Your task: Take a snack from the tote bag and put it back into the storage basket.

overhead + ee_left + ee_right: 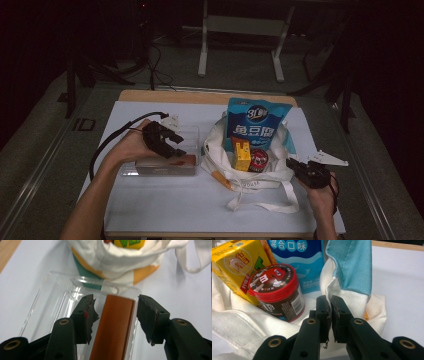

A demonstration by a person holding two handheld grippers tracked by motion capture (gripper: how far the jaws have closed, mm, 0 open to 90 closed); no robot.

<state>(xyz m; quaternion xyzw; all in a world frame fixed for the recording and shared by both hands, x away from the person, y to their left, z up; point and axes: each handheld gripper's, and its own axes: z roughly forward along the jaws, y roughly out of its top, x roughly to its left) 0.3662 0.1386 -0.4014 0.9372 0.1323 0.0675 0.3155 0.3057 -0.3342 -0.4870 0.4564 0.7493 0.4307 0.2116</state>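
Nearest to the viewer, two forearms come in from the bottom edge of the high view onto a white-covered tabletop. On the person's right side, the right hand-held gripper is clamped on the rim of a white cloth tote bag; in the right gripper view its two black jaws are pressed together with a fold of the white fabric pinched between them, just below a strip of light blue lining. A loose bag strap trails on the tabletop toward the person.

On the person's left side, the left hand-held gripper reaches down into a clear plastic tray lying just beside the bag. In the left gripper view its jaws stand apart on either side of a long orange-brown box resting along the tray's right wall. The pads sit near the box's sides, with a gap visible on each side, so the box is between the jaws and not gripped.

Inside the open bag stand a yellow drink carton and, touching it, a small round jar with a red lid. Behind them, farther from the person, a tall blue snack pouch stands upright, rising above the bag's rim.

Beyond the tabletop's far edge the room is dark, with the white legs of a stand on the floor.
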